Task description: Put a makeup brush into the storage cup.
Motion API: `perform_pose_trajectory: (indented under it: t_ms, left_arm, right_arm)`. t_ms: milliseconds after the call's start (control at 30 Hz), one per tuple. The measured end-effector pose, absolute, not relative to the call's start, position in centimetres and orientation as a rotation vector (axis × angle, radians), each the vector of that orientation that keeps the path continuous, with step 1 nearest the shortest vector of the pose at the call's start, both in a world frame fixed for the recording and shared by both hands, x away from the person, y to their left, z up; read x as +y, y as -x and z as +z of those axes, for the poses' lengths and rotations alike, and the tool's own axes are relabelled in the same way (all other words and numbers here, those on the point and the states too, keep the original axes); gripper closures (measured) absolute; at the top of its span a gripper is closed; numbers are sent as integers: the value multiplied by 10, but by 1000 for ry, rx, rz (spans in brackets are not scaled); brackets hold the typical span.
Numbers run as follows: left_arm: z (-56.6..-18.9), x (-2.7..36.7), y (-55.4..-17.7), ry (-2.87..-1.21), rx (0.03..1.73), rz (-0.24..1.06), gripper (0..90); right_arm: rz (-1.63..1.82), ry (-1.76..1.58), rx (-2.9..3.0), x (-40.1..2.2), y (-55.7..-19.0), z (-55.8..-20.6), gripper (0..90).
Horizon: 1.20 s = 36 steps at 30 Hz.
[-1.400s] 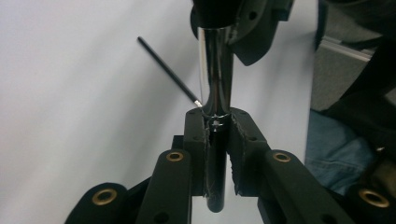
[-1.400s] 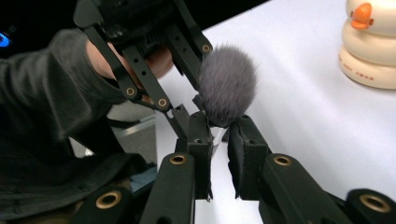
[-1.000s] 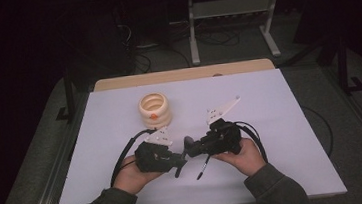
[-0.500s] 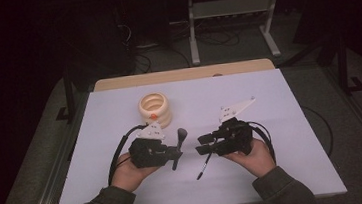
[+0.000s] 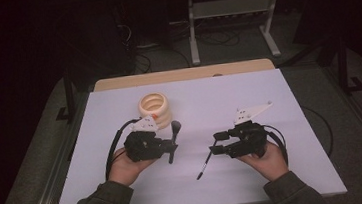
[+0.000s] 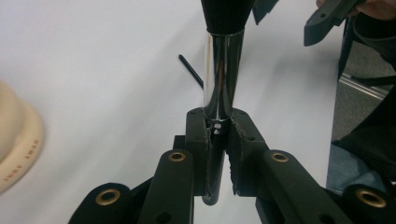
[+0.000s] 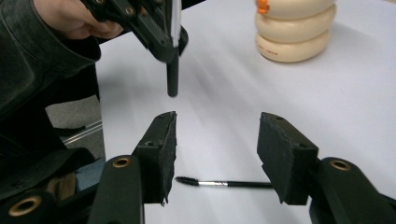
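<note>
On the white table (image 5: pixel 269 98), the left gripper (image 5: pixel 172 144) squeezes a makeup brush (image 6: pixel 223 79). The right gripper (image 7: pixel 215 154) has just been opening, holding nothing; a thin wand (image 7: pixel 224 183), maybe mascara, lies under it.

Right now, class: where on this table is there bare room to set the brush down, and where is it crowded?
The table is bare along its far edge and right of the stacked rings; the near-left corner is free too. It is crowded in the middle: the left gripper clamps the brush, and the thin wand lies under the right gripper, whose jaws have just been opening.
</note>
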State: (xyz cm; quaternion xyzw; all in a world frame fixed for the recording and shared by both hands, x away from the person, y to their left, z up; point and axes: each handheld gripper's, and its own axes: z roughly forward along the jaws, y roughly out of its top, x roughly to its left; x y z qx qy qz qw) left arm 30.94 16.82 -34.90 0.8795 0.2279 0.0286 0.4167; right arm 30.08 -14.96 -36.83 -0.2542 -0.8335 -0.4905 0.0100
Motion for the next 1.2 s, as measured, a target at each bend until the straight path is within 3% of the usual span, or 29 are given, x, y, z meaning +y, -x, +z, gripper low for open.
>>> perform_pose_trajectory:
  t_ms: [1200]
  left_arm:
    - [-321, 190, -357, -2143, 702, 158, 795]
  right_arm:
    - [-1527, 991, -2626, -198, -289, -385, 358]
